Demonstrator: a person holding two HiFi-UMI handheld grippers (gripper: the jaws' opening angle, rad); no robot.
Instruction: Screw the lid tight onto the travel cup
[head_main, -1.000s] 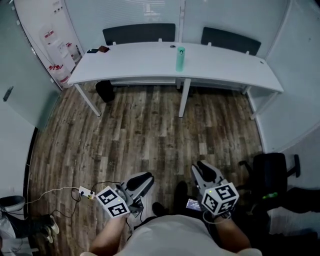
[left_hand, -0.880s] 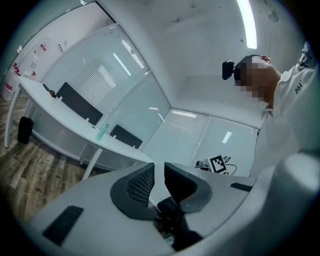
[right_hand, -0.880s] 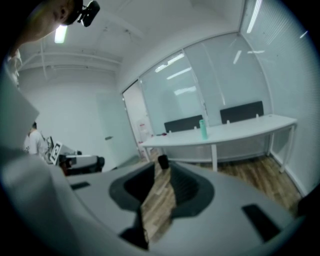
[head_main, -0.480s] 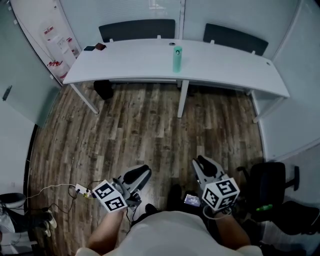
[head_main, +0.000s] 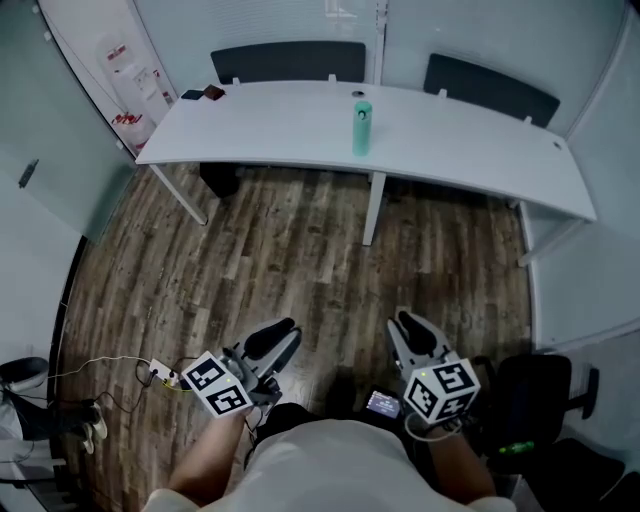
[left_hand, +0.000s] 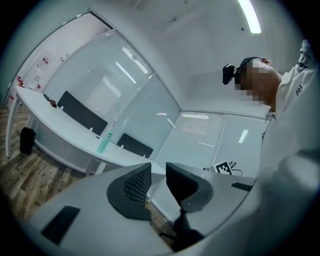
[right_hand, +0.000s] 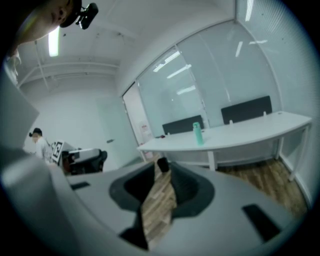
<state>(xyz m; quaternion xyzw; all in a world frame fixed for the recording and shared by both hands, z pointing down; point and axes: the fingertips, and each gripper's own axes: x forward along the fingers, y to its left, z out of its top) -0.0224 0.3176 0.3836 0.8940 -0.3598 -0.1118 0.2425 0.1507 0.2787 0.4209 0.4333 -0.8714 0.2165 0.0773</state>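
Jaws on your left gripper are opening, a narrow gap between the pads with nothing in it. Your right gripper has its jaws slightly apart, also empty. The travel cup stands upright on the white table, far ahead of both sets of jaws, across the wooden floor. Whether its lid is on is too small to tell. One likely risk: arrive with the jaws this narrow and you knock the tall cup over instead of straddling it. A second ago your left jaws were nearly together. Both grippers remain low by your body, and the table has barely come nearer.
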